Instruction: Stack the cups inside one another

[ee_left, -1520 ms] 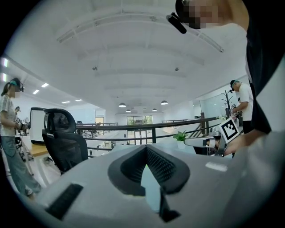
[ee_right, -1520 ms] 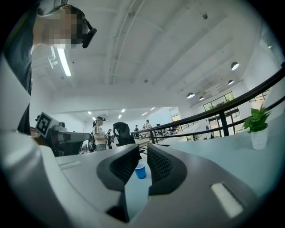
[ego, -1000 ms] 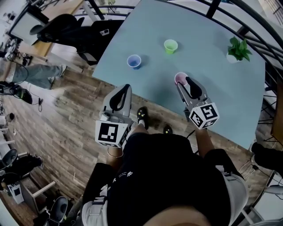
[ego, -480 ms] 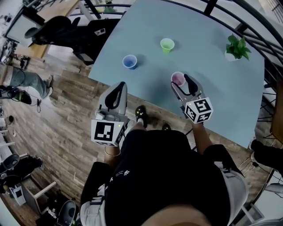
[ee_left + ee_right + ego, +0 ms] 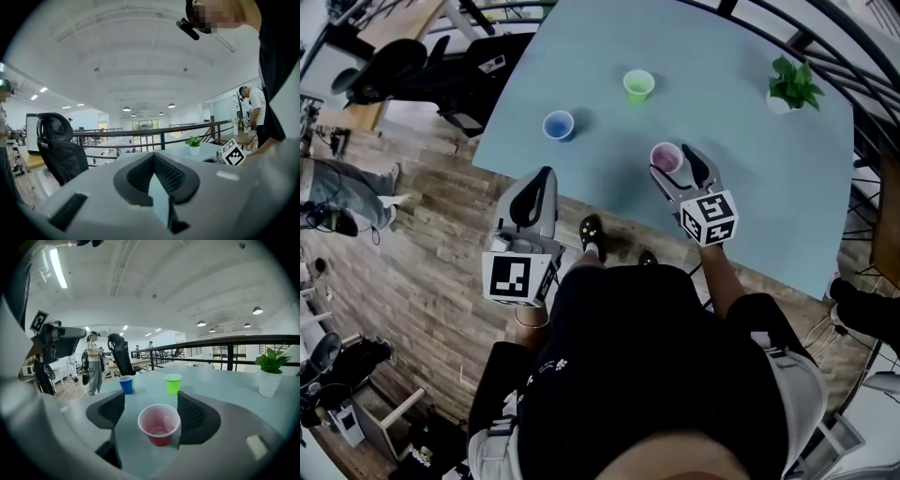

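The right gripper (image 5: 151, 409) straddles the pink cup (image 5: 159, 424) near the front edge of the pale blue table (image 5: 750, 141). Its jaws have just been opening and now stand wide, one on either side of the upright cup, with no squeeze on it. The left gripper (image 5: 542, 178) hangs off the table's edge above the wooden floor, its jaws pressed together on nothing.

The step in hand appears to be the pickup of the pink cup. It would go best if the cup were centred between the pads first, then pinched lightly below the rim, since the thin wall looks likely to buckle or tip.

The right gripper view shows what the head view cannot: the cup sits off-centre, close against the right-hand pad with clear table showing on the other side. Beyond it stand the blue cup (image 5: 125, 384) and the green cup (image 5: 173, 383), well apart. The head view alone shows the left gripper idle. The left gripper view catches no cup, only the potted plant (image 5: 194, 143).
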Demonstrator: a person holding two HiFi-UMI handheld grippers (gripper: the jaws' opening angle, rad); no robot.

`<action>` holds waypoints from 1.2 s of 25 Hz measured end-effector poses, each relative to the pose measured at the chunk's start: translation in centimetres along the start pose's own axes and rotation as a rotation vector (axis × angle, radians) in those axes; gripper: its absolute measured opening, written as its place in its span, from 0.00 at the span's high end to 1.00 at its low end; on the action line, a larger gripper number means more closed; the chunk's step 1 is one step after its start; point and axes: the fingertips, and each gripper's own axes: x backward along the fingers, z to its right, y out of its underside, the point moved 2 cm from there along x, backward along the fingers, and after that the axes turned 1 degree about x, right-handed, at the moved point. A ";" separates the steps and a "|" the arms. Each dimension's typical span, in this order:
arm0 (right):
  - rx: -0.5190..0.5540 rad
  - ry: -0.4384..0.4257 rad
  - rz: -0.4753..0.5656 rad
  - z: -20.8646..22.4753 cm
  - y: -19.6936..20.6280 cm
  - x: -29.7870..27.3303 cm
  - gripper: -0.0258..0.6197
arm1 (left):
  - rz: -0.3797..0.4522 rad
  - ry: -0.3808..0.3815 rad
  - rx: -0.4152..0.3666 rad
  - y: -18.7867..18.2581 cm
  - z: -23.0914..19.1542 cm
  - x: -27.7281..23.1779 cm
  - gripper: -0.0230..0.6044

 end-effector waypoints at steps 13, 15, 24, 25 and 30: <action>0.022 0.033 -0.102 1.2 2.7 -2.4 0.38 | -0.011 -0.019 0.005 0.2 -1.4 -0.4 0.98; 0.027 0.039 -0.112 1.3 3.1 -2.6 0.38 | -0.013 -0.024 0.006 0.3 -1.6 -0.3 0.98; 0.072 0.079 -0.126 1.6 3.4 -2.9 0.38 | -0.017 -0.037 0.011 0.5 -2.4 0.1 0.98; 0.078 0.080 -0.133 1.6 3.6 -3.0 0.38 | -0.017 -0.039 0.012 0.6 -2.4 0.1 0.98; 0.083 0.081 -0.152 1.4 4.2 -3.3 0.39 | -0.019 -0.048 0.015 0.8 -2.8 0.5 0.98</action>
